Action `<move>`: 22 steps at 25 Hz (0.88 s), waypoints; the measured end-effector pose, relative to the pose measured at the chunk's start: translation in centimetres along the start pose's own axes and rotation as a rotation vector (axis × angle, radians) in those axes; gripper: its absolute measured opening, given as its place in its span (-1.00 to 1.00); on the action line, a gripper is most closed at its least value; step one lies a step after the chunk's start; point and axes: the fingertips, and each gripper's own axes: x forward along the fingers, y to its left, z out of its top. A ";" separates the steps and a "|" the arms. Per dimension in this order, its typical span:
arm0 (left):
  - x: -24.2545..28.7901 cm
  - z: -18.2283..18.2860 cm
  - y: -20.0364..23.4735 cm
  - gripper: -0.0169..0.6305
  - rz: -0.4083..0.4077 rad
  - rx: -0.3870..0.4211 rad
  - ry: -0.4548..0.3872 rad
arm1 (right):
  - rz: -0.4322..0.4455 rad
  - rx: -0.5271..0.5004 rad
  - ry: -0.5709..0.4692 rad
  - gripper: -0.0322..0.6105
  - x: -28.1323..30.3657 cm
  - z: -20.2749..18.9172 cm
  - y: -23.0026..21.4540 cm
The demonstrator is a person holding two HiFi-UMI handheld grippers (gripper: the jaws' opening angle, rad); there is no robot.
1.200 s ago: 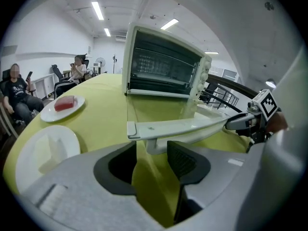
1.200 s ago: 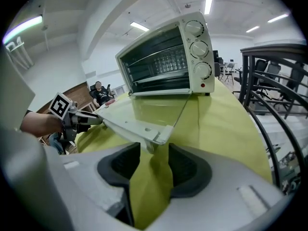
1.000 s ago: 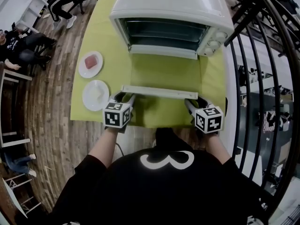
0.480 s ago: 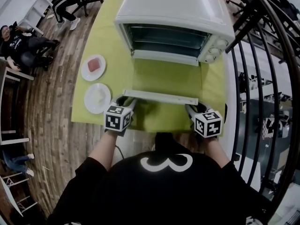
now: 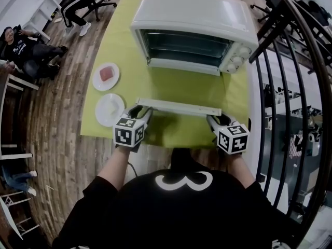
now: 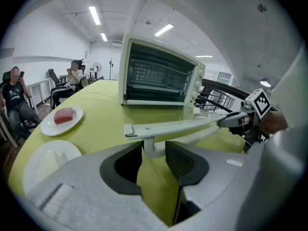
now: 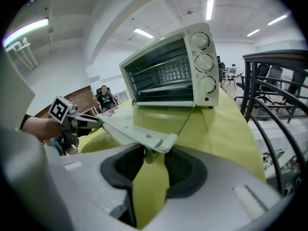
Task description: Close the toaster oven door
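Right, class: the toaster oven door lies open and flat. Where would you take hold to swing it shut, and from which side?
Take the door handle at its two end posts, from the front, facing the toaster oven. The bar spans the free edge of the flat door on short posts that fit between pads; left tongs and right tongs grip there.

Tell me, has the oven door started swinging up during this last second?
No. The door handle still sits level with the nearer plate, as before, so the door lies flat open.
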 end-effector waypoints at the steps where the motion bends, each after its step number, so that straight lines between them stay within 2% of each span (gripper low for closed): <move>1: -0.2 0.3 -0.1 -0.45 0.000 0.000 -0.004 | 0.001 0.000 -0.006 -0.47 -0.2 0.3 0.0; 15: -2.9 4.5 -0.8 -0.45 0.009 0.017 -0.088 | 0.000 -0.040 -0.120 -0.54 -2.9 4.6 1.0; 22: -4.0 6.6 -0.9 -0.45 0.021 0.029 -0.123 | 0.007 -0.024 -0.167 -0.54 -3.9 6.7 1.1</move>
